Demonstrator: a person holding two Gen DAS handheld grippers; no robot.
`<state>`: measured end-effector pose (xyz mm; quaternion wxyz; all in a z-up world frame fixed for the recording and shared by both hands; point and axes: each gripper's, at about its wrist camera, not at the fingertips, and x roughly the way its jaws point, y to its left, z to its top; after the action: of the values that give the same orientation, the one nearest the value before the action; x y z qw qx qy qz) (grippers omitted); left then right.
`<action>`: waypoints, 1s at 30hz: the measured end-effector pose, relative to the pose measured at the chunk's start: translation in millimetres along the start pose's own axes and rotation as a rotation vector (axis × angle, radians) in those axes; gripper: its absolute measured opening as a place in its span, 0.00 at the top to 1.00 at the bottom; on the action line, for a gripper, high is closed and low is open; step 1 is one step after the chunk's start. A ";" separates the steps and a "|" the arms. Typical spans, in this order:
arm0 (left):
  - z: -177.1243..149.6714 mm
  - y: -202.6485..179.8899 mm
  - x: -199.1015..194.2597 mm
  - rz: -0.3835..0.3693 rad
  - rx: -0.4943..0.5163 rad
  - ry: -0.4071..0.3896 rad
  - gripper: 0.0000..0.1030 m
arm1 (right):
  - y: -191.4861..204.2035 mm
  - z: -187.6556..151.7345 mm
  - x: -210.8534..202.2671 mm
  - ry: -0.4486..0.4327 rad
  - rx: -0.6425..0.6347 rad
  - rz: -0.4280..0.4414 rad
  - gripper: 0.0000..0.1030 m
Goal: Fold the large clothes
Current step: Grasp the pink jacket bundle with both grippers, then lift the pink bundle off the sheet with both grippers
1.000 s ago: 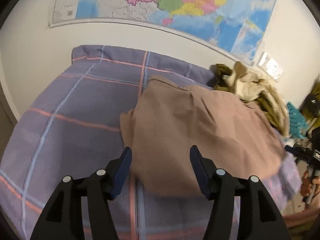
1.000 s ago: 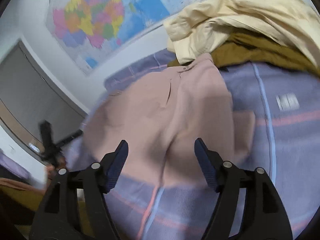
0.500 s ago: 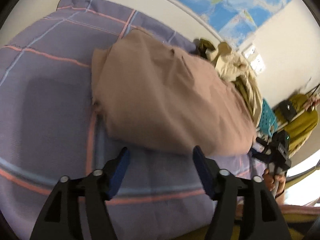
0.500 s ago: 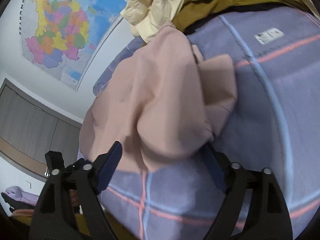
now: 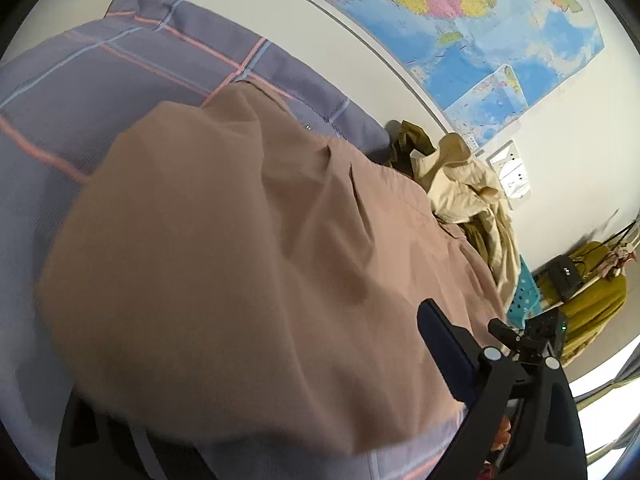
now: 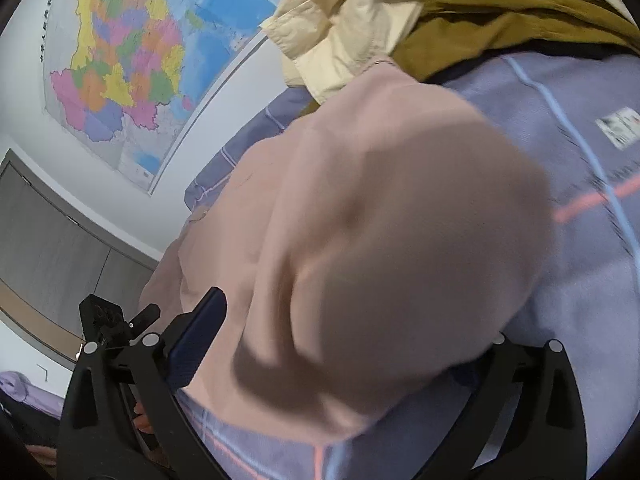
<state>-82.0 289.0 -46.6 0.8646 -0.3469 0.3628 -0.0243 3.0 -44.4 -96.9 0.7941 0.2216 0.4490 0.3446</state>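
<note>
Pinkish-tan garment point(image 5: 240, 264) bunched, rumpled (edges blurred) on checked bedsheet point(image 5: 72, 92).

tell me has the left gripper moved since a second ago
Yes. The left gripper has moved in toward the pink garment, which now fills its view over the plaid bedcover; its jaws have just been opening, straddling the hem.

Colourful wall map point(image 5: 460, 12), grey cupboard doors point(image 6: 48, 236), teal perforated basket point(image 5: 524, 300)
</note>
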 end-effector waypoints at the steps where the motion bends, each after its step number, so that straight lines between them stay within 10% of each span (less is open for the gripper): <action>1: 2.6 -1.1 3.0 0.007 -0.003 -0.005 0.10 | 2.6 1.5 4.9 -0.010 -0.011 -0.003 0.06; 4: 8.6 -4.3 9.4 0.035 -0.007 -0.015 0.11 | 7.2 3.1 13.3 -0.005 -0.036 -0.010 0.10; 8: 11.6 -4.4 11.9 0.108 -0.016 -0.022 0.32 | -9.8 6.3 10.0 -0.012 0.033 0.034 0.41; 16: 13.6 -10.3 18.5 0.177 0.035 -0.030 0.29 | 0.7 12.3 23.3 -0.009 0.014 -0.003 0.25; 24: 16.9 -14.7 22.7 0.197 0.063 -0.027 0.27 | -7.3 18.0 30.3 0.008 0.062 0.022 0.52; 30: 19.1 -16.9 25.5 0.228 0.072 -0.022 0.35 | -3.6 23.0 33.7 0.029 0.062 0.029 0.44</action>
<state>-47.4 279.8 -42.2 0.8776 -0.2721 0.3894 0.0650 36.3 -22.6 -106.7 0.7753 0.2474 0.4675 0.3451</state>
